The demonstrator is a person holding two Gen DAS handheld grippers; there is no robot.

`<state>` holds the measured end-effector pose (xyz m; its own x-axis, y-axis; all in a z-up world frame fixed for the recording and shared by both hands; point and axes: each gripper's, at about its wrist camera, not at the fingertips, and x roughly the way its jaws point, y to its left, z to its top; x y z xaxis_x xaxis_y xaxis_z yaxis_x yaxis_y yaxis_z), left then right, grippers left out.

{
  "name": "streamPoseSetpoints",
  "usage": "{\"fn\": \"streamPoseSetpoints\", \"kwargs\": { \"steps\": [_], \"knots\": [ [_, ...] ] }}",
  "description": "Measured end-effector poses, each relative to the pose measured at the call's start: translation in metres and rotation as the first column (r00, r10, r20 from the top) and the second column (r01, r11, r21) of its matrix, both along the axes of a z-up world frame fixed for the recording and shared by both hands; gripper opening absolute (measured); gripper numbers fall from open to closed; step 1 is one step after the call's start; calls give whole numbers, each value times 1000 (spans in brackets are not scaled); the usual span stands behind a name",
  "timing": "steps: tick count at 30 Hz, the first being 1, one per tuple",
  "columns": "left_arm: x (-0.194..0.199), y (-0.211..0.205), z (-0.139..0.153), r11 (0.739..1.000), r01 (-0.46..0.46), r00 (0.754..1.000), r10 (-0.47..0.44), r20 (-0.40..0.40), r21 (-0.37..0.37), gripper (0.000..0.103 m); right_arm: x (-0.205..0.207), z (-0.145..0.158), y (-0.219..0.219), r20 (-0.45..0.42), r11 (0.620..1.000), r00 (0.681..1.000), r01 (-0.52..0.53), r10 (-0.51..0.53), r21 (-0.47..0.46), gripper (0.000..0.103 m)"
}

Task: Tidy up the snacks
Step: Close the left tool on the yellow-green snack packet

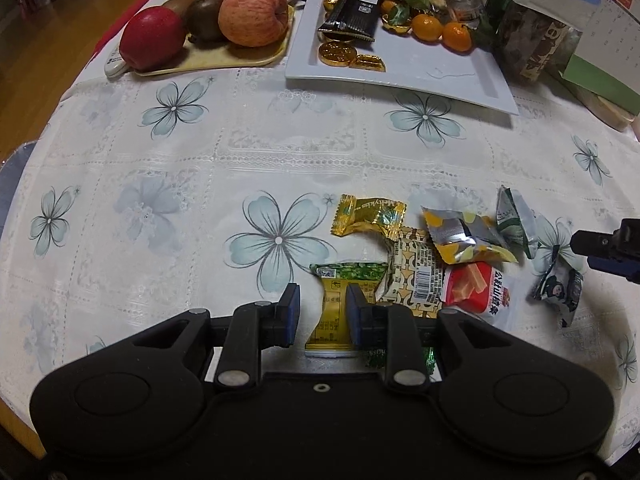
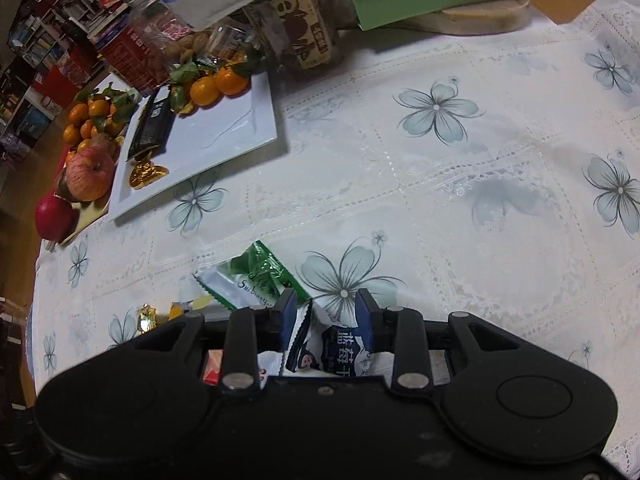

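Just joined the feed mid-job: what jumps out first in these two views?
A loose pile of wrapped snacks lies on the flowered tablecloth close to both grippers. The left gripper straddles a yellow-and-green packet, and the right gripper straddles a dark blue-and-white packet. At the far side, a white tray holds gold coins and mandarins, beside a tray of apples.
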<state>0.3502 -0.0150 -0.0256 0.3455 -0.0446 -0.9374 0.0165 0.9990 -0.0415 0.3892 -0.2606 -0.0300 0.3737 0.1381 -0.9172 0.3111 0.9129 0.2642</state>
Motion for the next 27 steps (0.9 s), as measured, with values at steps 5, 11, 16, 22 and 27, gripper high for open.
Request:
{"fn": "streamPoseSetpoints", "kwargs": {
  "steps": [5,11,16,22,27],
  "knots": [
    [9,-5,-5,1000,-1,1000,1,-15,-19,35,2,-4,-2,-16,999,999,34,-33,19,34],
    [12,-13,-9,1000,13,1000,-13,-8,-4,36,3,1,5,3,1000,1000,5,-5,-3,35],
    [11,-13,-8,1000,5,1000,-5,-7,-6,36,3,2,7,0,1000,1000,-13,13,-17,35],
    [9,-11,-6,999,7,1000,-8,-10,-46,40,3,1,-2,-11,1000,1000,19,-20,-24,35],
    [9,-14,-12,999,12,1000,-13,-28,-35,44,3,1,-3,-15,1000,1000,19,-20,-23,35]
  ]
}}
